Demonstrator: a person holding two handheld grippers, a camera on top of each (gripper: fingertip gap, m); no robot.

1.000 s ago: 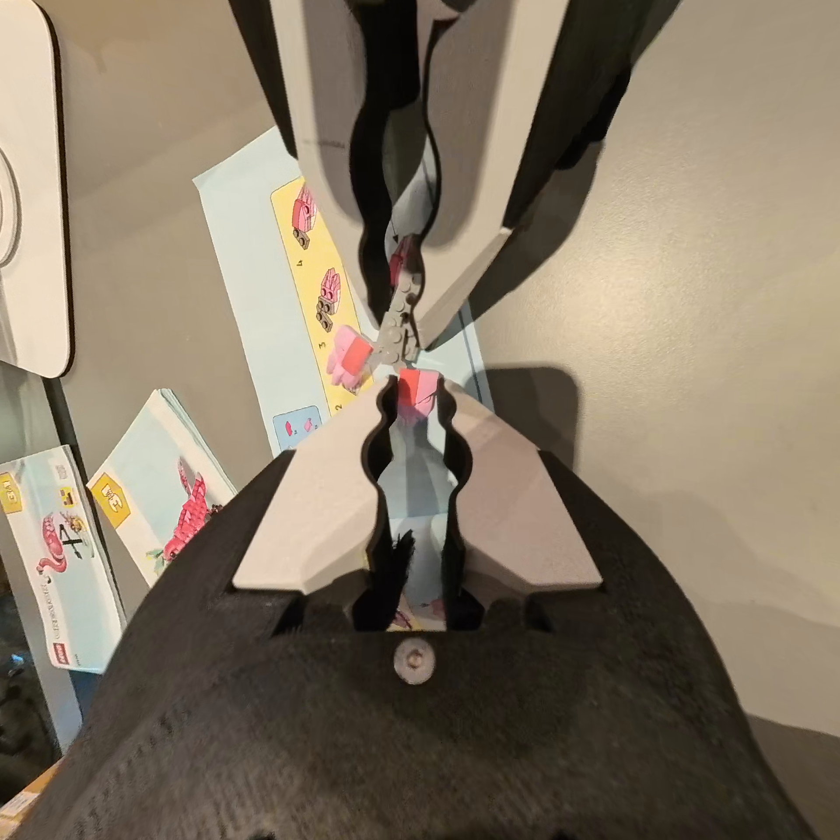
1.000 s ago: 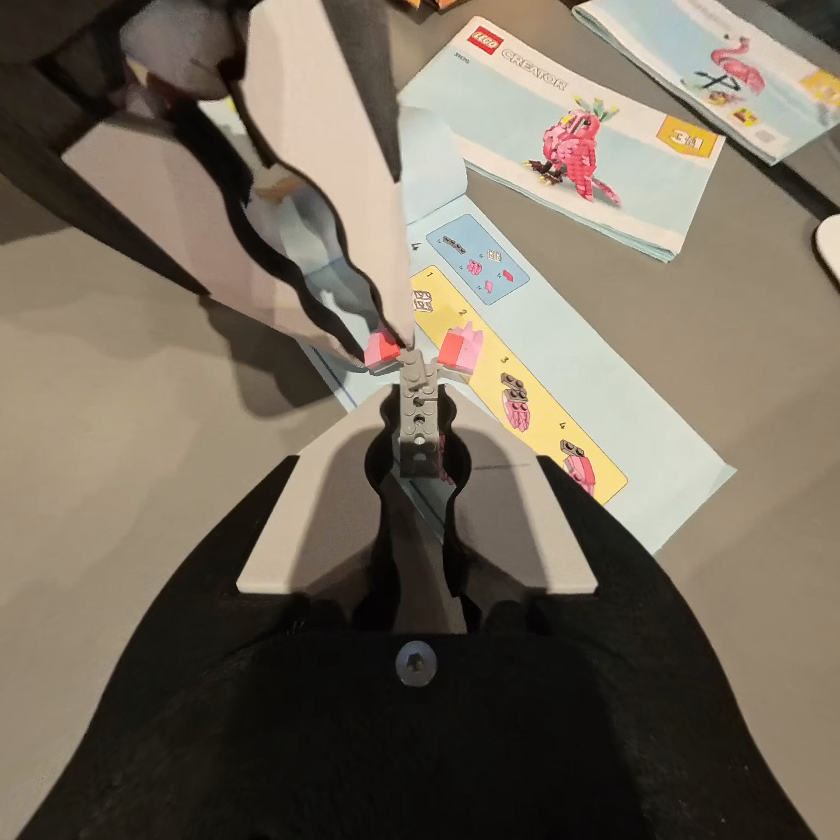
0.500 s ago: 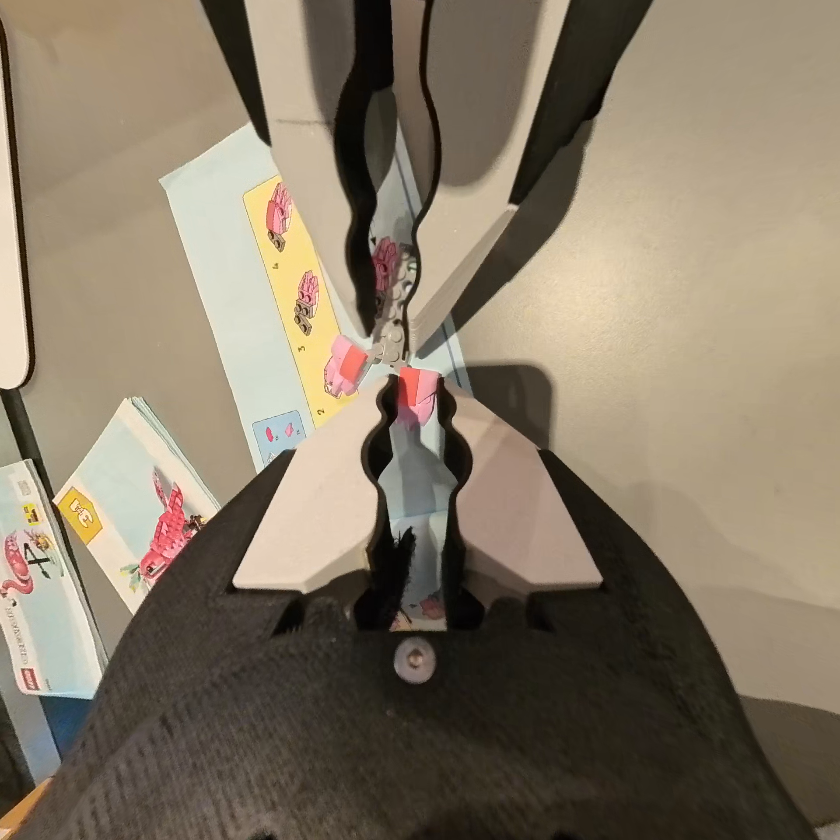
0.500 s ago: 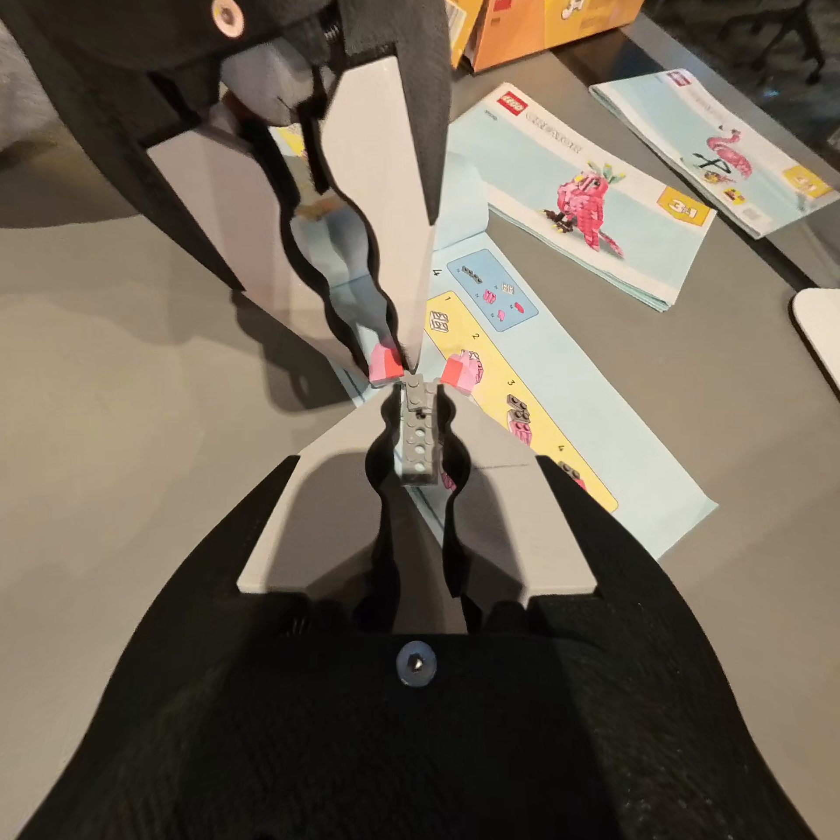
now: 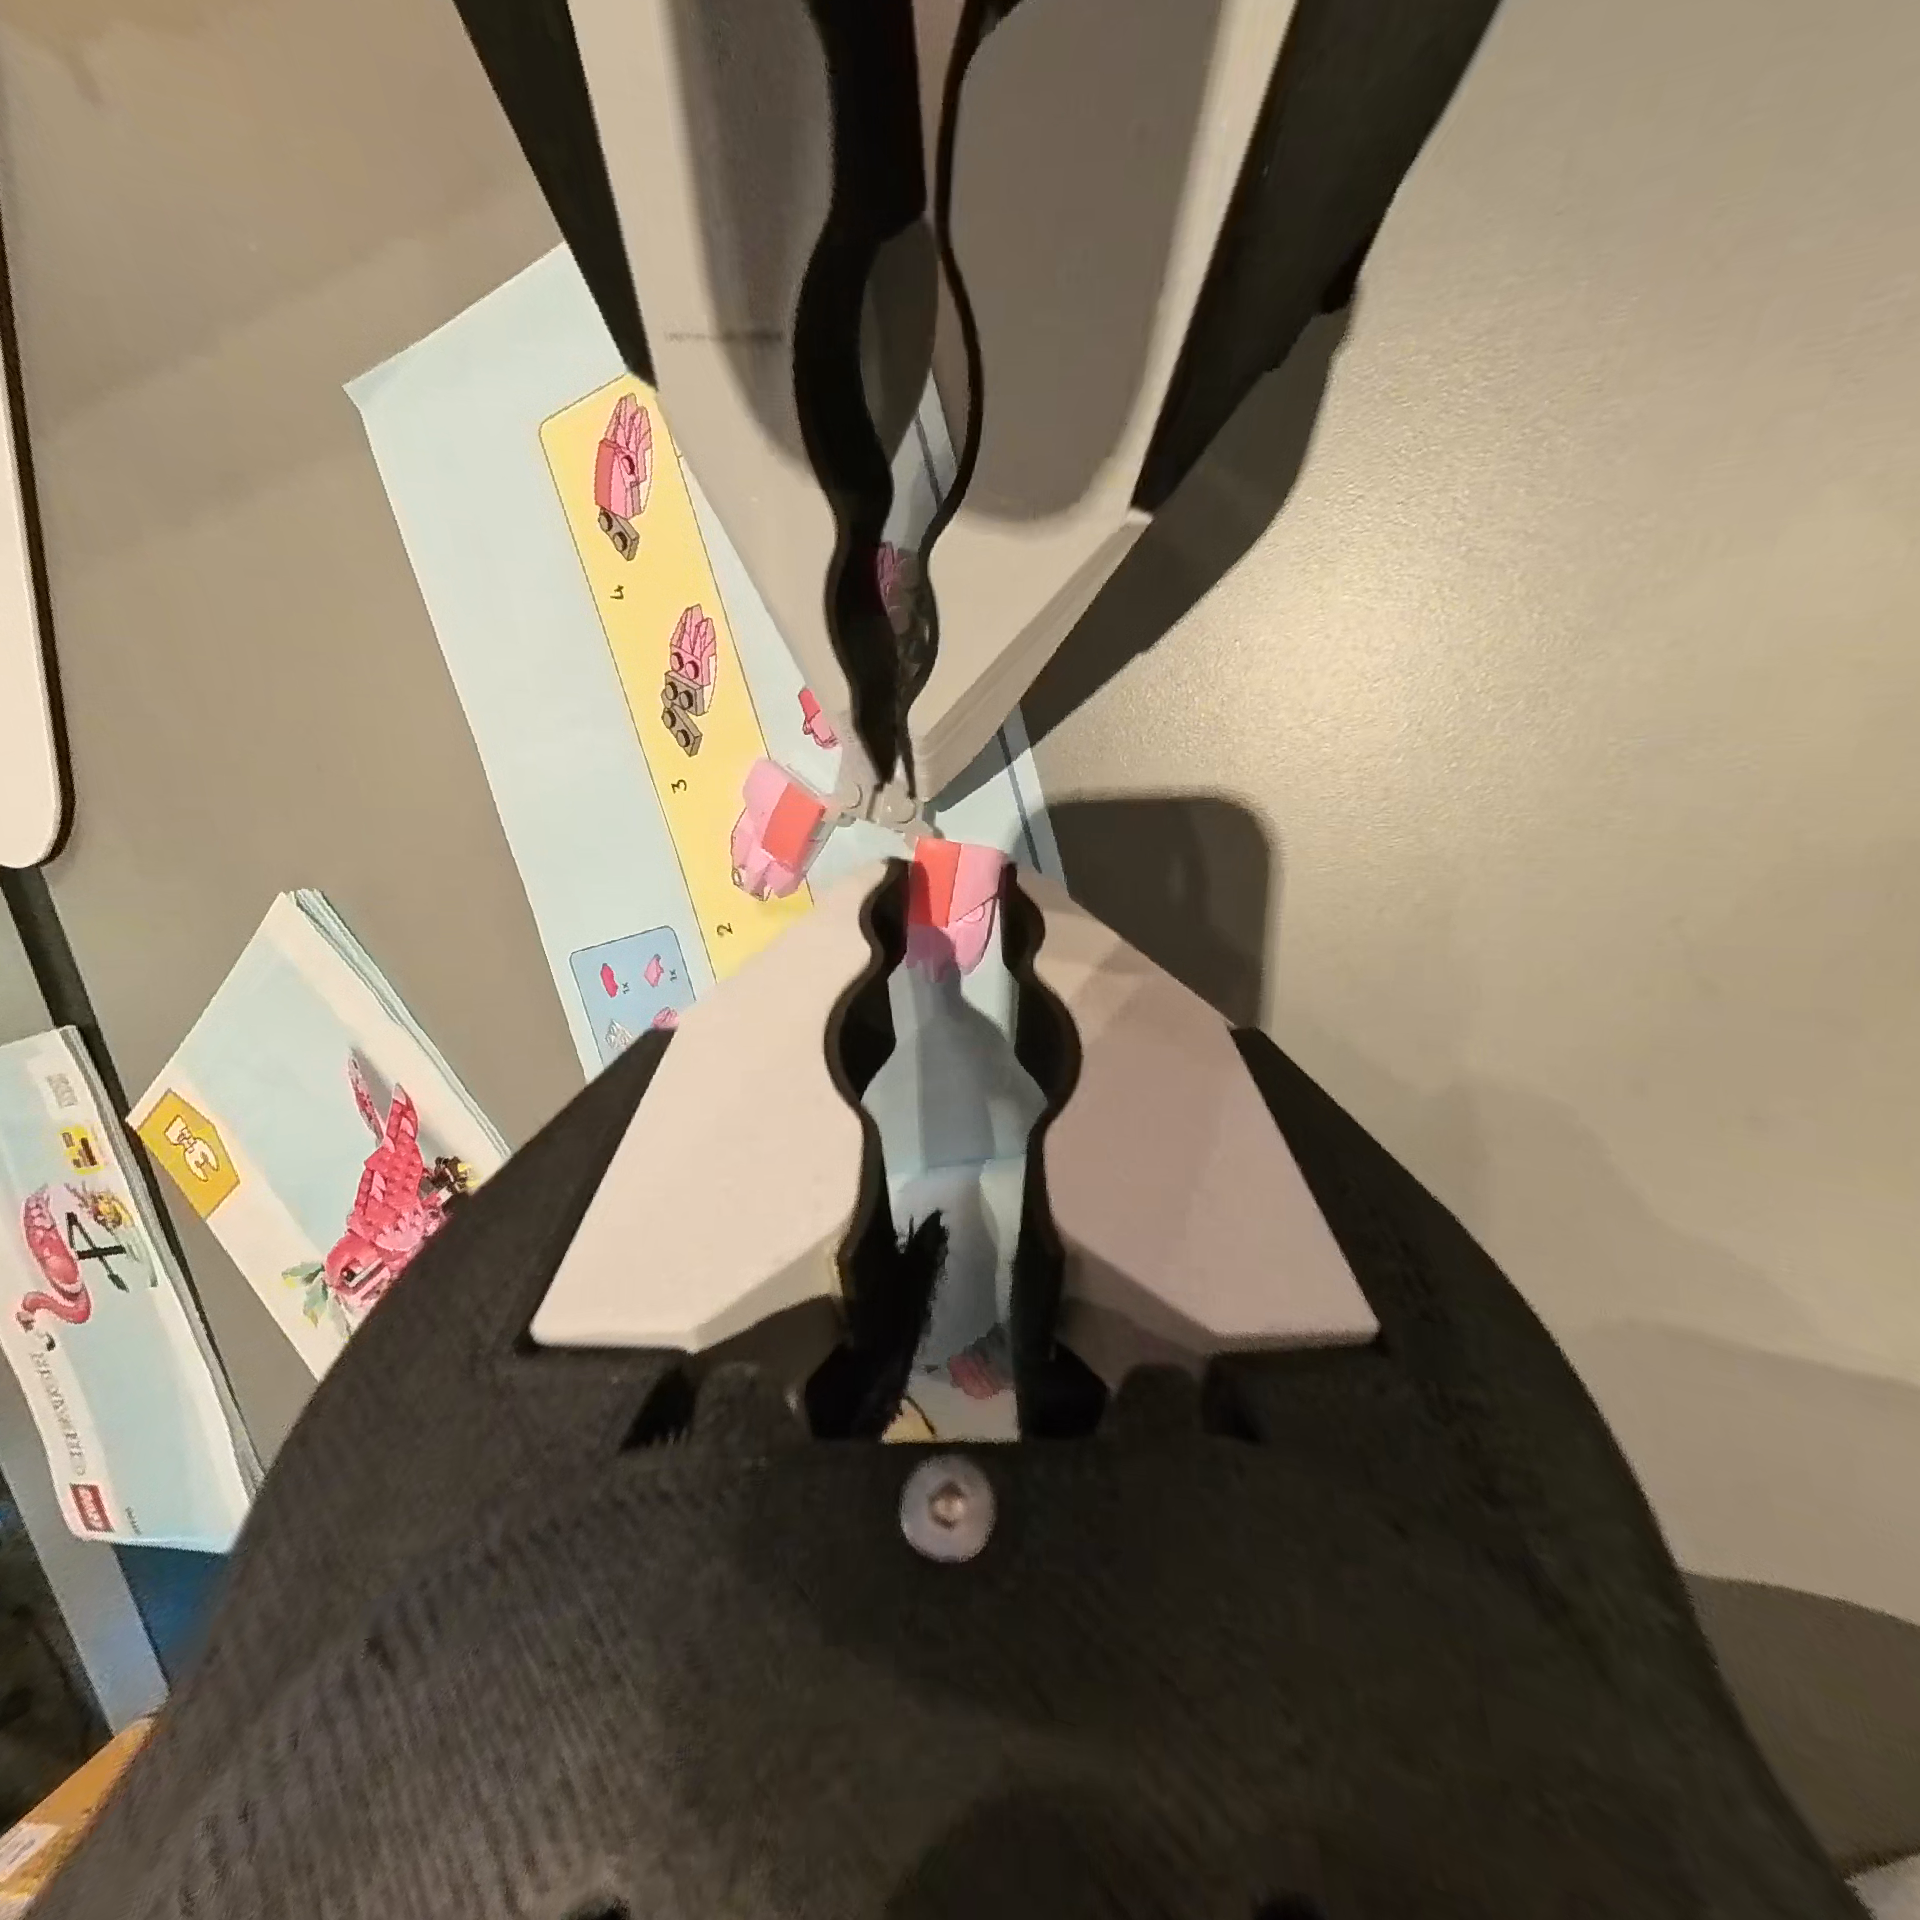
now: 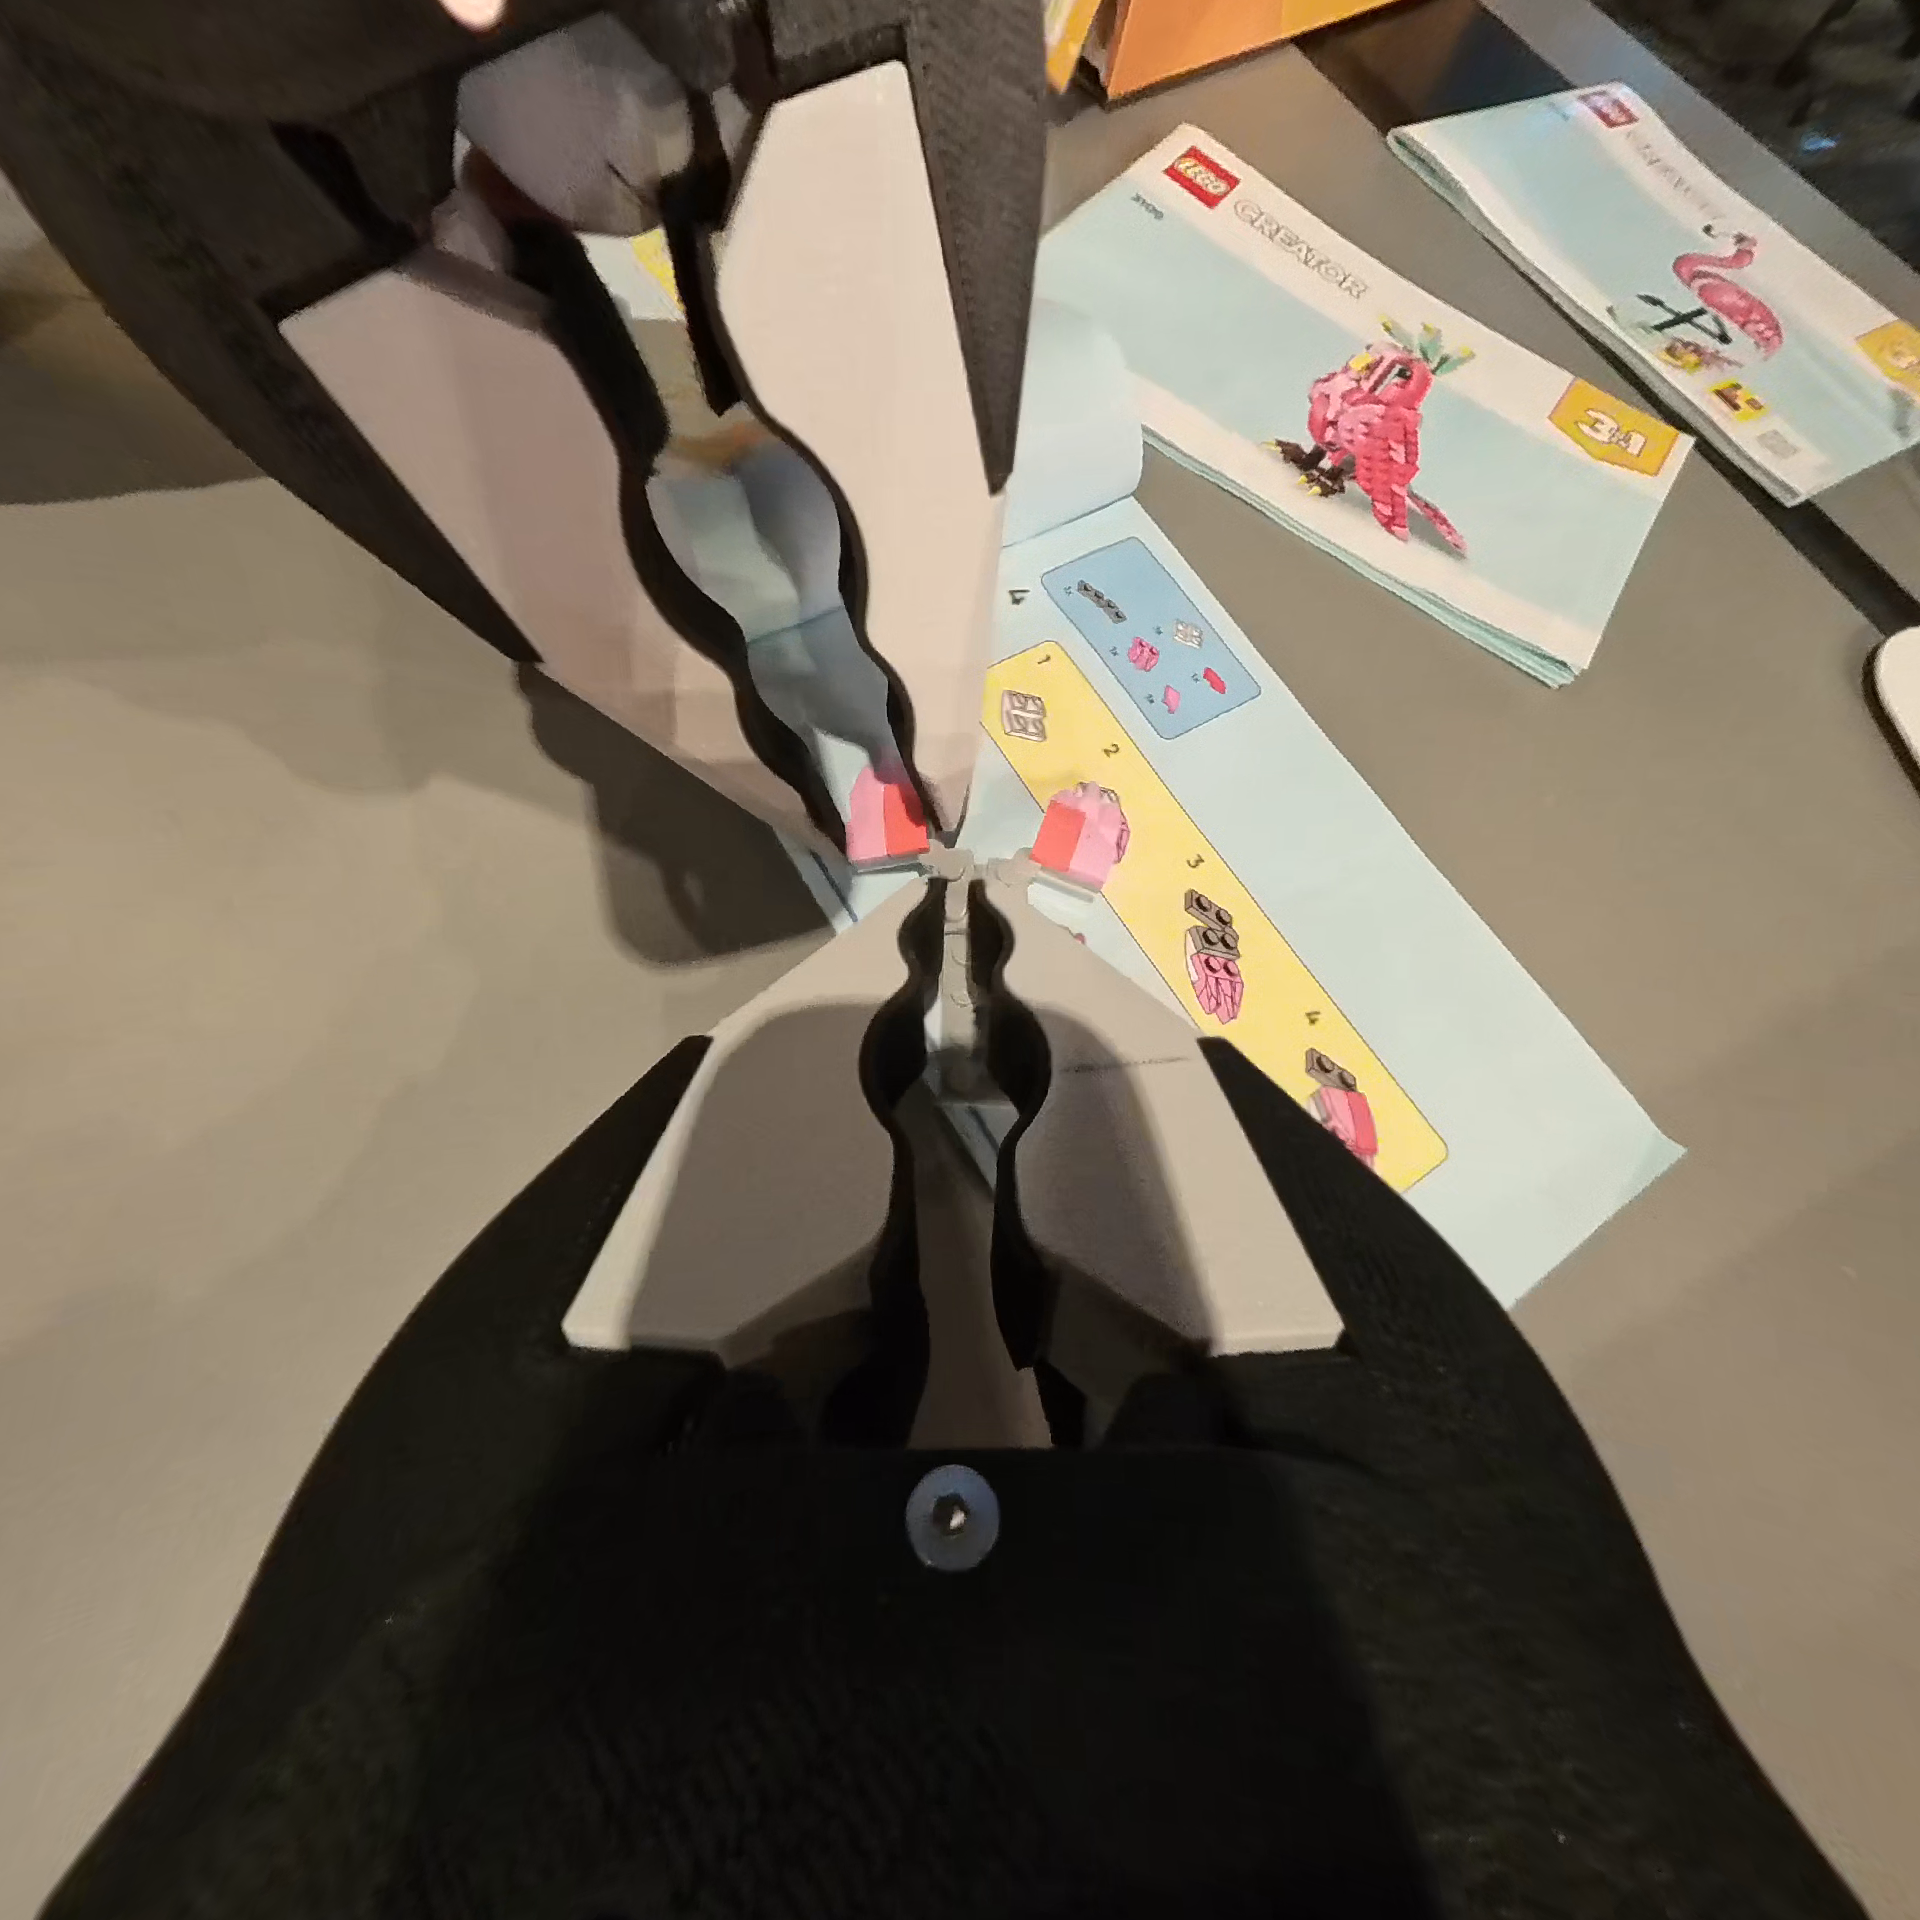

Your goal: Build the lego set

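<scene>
Above the open instruction booklet (image 6: 1226, 935) on the grey worktop (image 6: 312, 1039), the two grippers were met tip to tip, with the small lego assembly held between them in the air. The right gripper (image 6: 956, 914) was closed on a grey studded plate (image 6: 958, 987); the plate's long axis ran straight out along the jaws, its far end sticking out past the tips. At that far end a small grey joint was seen, with two pink-and-red clusters branching off it. The left cluster (image 6: 883, 821) was pinched in the tips of the left gripper (image 5: 940, 894), jaws pressed onto it (image 5: 951, 904); whether it was fully seated on the joint could not be told. The free cluster (image 6: 1075, 847) hung unsupported to the right side in the right wrist view, clear of both jaws.

The key relation: the left jaws came in from the opposite side, roughly in line with the plate's axis, so any push would probably be taken lengthwise by the plate rather than bending it. The step was judged to be pressing or angling the held cluster at the joint. Slip risk was judged highest at the joint, the contact being small. Two closed booklets (image 6: 1403, 395) lay further off on the worktop, untouched.
</scene>
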